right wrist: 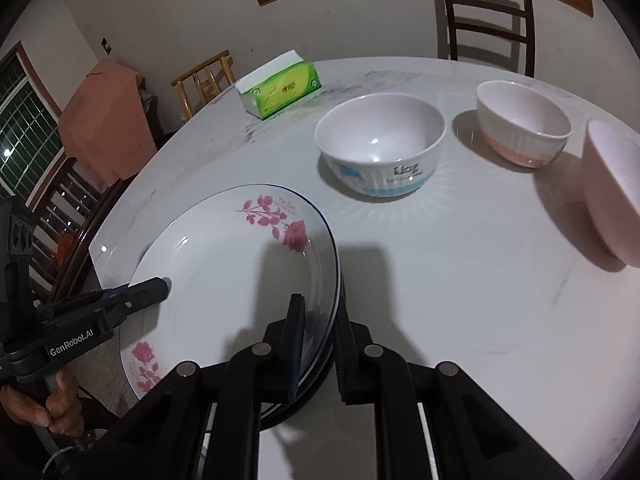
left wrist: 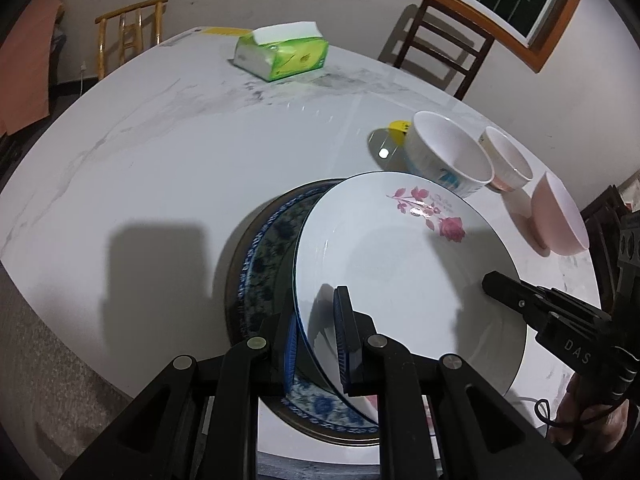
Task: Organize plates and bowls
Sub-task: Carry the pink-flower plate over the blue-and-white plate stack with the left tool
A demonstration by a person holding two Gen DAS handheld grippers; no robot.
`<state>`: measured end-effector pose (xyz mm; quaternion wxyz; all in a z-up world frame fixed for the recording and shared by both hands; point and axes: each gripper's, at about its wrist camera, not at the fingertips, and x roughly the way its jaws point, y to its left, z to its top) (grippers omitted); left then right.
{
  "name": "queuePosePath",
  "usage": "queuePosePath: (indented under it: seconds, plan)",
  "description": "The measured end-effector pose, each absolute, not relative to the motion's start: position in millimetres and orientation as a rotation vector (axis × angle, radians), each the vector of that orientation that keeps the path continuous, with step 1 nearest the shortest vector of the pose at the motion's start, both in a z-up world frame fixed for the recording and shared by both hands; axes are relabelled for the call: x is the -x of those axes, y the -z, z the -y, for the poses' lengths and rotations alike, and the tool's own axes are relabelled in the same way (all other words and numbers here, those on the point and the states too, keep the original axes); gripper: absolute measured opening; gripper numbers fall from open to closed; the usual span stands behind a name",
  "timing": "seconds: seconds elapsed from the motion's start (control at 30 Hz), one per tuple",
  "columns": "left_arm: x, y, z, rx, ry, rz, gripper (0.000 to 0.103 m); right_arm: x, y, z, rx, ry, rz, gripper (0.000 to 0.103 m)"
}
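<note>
- Left gripper (left wrist: 318,334): pinching the rose plate (left wrist: 404,260) at its rim.
- Right gripper (right wrist: 320,344): pinching the opposite rim.
- Blue plate (left wrist: 260,256): beneath, on the table (left wrist: 180,160).
- Three bowls (right wrist: 380,148): toward the far edge.

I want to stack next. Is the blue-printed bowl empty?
Empty: the blue-printed bowl stands upright on the table, its white inside bare apart from a light glint.
</note>
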<state>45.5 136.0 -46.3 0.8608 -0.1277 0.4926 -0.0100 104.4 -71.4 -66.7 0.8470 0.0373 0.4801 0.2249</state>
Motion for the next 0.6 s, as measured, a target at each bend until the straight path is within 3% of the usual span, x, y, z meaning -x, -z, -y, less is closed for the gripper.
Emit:
queuePosePath:
  seconds: [0.6]
  plan:
    - [-53.0,65.4,-144.3,0.275,0.005,-1.073,0.016,-112.5,76.0,58.3,-0.053,-0.461,-1.025,0.017]
